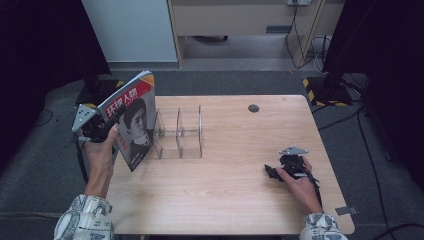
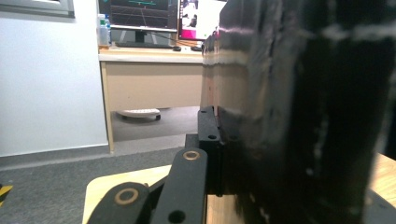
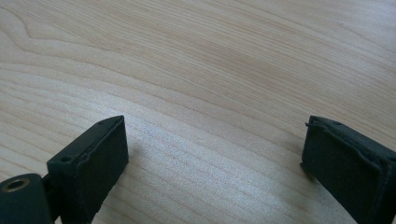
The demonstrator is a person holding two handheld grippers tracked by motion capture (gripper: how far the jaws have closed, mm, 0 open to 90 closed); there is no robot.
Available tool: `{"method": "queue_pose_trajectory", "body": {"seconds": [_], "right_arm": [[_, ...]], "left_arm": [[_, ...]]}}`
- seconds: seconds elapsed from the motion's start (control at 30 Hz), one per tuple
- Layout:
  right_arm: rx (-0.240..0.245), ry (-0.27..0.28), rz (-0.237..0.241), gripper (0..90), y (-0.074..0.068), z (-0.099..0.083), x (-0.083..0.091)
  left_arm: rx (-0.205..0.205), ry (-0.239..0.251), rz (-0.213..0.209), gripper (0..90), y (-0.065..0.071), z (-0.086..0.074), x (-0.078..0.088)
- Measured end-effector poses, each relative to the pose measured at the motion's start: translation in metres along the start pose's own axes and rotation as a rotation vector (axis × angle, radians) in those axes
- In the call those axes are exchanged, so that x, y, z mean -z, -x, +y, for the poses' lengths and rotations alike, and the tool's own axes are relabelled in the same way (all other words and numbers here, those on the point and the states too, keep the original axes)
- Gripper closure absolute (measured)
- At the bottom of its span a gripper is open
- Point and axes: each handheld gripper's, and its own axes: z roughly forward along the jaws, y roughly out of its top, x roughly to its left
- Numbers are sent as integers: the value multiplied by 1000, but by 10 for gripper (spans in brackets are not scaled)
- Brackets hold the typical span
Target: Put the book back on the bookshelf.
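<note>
Magazine (image 1: 131, 120) clamped upright in left gripper (image 1: 111, 120), off table (image 1: 225, 200), just left of clear rack (image 1: 179, 132). Right gripper (image 1: 272, 171) wide open, empty, resting on table. Risk: one-edge pinch, magazine sags or catches divider, rack tips.

Jaws tight on the magazine (image 2: 289, 116) edge
</note>
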Motion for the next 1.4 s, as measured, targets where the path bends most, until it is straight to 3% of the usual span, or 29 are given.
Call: {"method": "queue_pose_trajectory", "body": {"seconds": [0.1,0.57,0.67,0.87,1.4], "right_arm": [[1,0,0,74,0,0,0],[0,0,0,74,0,0,0],[0,0,0,73,0,0,0],[0,0,0,74,0,0,0],[1,-1,-1,73,0,0,0]], "left_arm": [[8,21,-4,864,-1,-4,0],[22,35,14,864,-7,-21,5],[43,53,10,863,-9,-25,5],[28,54,9,863,-7,-27,7],[63,37,16,853,-5,-34,20]]}}
